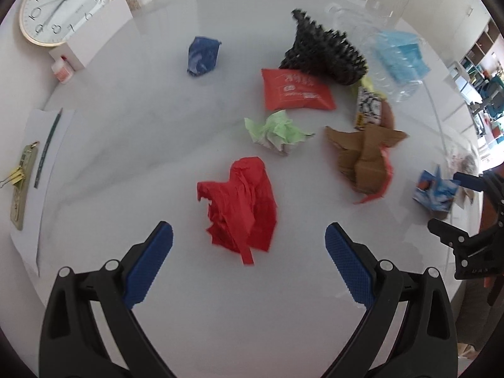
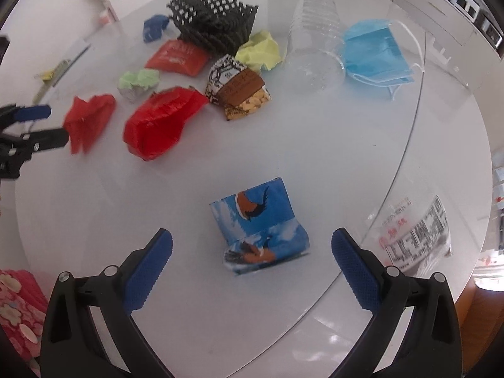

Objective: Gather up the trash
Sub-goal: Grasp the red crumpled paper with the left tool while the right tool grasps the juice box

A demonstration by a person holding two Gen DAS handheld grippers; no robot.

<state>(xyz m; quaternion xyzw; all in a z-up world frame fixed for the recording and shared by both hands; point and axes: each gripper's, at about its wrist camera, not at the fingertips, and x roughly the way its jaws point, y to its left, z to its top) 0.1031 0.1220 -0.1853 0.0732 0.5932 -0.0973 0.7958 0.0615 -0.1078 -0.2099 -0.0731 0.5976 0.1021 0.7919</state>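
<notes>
Both spread wide, gripping nothing: left gripper (image 1: 249,242) over crumpled red tissue paper (image 1: 241,209), right gripper (image 2: 252,245) over folded blue bird-print carton (image 2: 258,225). Likely trouble: thin tissue tearing, carton skidding across glossy white table (image 2: 315,163).

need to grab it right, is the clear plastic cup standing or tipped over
Tipped over: the clear plastic cup lies on its side beside the blue face mask.
</notes>
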